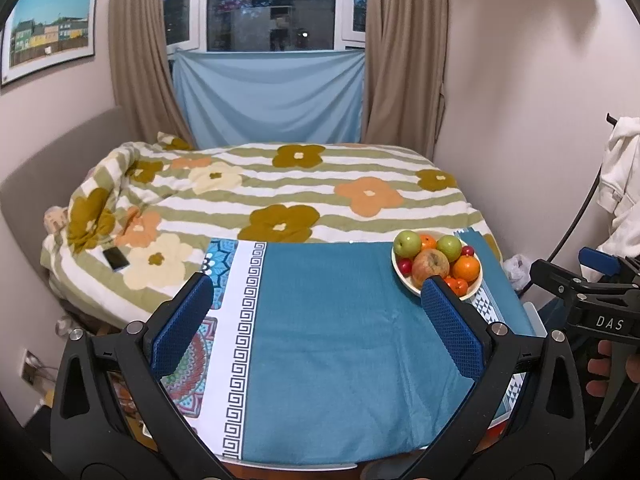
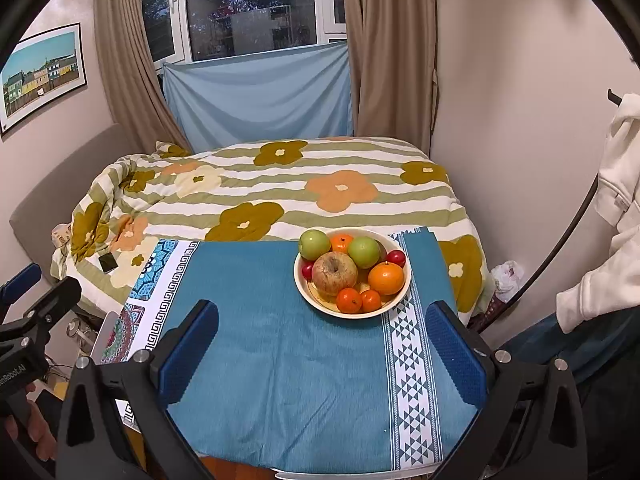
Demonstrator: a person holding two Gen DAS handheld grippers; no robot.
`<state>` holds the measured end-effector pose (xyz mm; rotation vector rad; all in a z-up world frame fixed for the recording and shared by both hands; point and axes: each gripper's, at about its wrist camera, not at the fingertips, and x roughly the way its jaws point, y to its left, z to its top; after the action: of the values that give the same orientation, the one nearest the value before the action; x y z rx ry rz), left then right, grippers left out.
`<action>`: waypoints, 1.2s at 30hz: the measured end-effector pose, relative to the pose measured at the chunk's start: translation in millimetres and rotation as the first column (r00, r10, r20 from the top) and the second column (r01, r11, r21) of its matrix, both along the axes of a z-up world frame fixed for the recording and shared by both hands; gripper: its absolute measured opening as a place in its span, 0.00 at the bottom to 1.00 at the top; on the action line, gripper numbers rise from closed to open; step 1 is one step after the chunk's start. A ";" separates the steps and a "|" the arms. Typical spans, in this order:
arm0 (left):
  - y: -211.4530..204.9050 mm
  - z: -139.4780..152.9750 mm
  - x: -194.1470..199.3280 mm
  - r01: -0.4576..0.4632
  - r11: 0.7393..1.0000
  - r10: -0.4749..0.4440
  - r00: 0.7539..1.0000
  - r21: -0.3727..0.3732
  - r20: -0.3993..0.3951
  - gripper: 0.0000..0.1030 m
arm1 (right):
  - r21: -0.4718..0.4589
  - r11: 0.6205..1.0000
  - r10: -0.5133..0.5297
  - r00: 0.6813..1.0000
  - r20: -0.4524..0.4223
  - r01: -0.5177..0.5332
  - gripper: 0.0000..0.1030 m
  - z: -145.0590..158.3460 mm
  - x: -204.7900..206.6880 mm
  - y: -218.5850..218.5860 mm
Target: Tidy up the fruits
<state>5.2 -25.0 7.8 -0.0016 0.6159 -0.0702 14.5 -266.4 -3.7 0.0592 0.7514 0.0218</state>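
A cream bowl (image 2: 316, 300) of fruit stands at the far right of a table under a teal cloth (image 2: 280, 360). It holds a large reddish apple (image 2: 334, 273), two green apples (image 2: 314, 244), a big orange (image 2: 386, 278), small tangerines (image 2: 349, 300) and red plums (image 2: 396, 258). My right gripper (image 2: 320, 320) hovers open just short of the bowl, nothing between its blue pads. My left gripper (image 1: 316, 292) is open over the middle of the cloth, the bowl (image 1: 404, 278) beyond its right finger. The right gripper (image 1: 592, 292) shows at the left wrist view's right edge.
Behind the table lies a bed with a flowered quilt (image 2: 280, 184) and a phone (image 2: 108, 262) on it. Curtains (image 2: 392, 40) and a window stand at the back, a wall at the right. A white garment (image 2: 616, 200) hangs at the right. A hand (image 1: 600, 368) grips the right handle.
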 end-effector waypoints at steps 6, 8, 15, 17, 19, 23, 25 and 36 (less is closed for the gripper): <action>0.8 0.3 -0.2 0.003 1.000 -0.003 1.000 -0.002 0.000 1.00 | -0.008 1.000 -0.004 1.000 0.006 0.004 1.00 3.0 3.1 -1.2; 1.1 0.5 -1.0 0.003 1.000 -0.003 1.000 0.000 -0.001 1.00 | -0.009 1.000 -0.009 1.000 0.011 0.009 1.00 4.5 4.7 -3.6; 0.9 -0.5 -0.8 0.003 1.000 -0.003 1.000 -0.003 0.000 1.00 | -0.011 1.000 -0.011 1.000 0.010 0.011 1.00 5.9 5.7 -3.9; 0.7 -0.6 -0.1 0.004 1.000 -0.004 1.000 -0.005 -0.005 1.00 | -0.012 1.000 -0.012 1.000 0.012 0.013 1.00 6.3 6.6 -5.5; -0.7 -1.7 0.9 0.005 1.000 -0.005 1.000 -0.006 -0.012 1.00 | -0.013 1.000 -0.012 1.000 0.010 0.012 1.00 5.9 6.3 -4.1; -3.1 -1.5 4.6 0.004 1.000 -0.004 1.000 -0.009 -0.014 1.00 | -0.012 1.000 -0.013 1.000 0.012 0.013 1.00 6.4 7.3 -5.7; -4.6 -1.7 5.6 0.004 1.000 -0.004 1.000 -0.012 -0.013 1.00 | -0.011 1.000 -0.015 1.000 0.013 0.015 1.00 7.0 7.8 -5.2; -5.8 -5.2 9.0 -0.007 1.000 0.007 1.000 -0.002 -0.014 1.00 | -0.012 1.000 -0.017 1.000 0.014 0.017 1.00 6.6 9.6 -5.6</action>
<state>14.2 -30.8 2.7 -0.0058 0.6294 -0.0642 24.1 -272.1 2.9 0.0538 0.7370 0.0015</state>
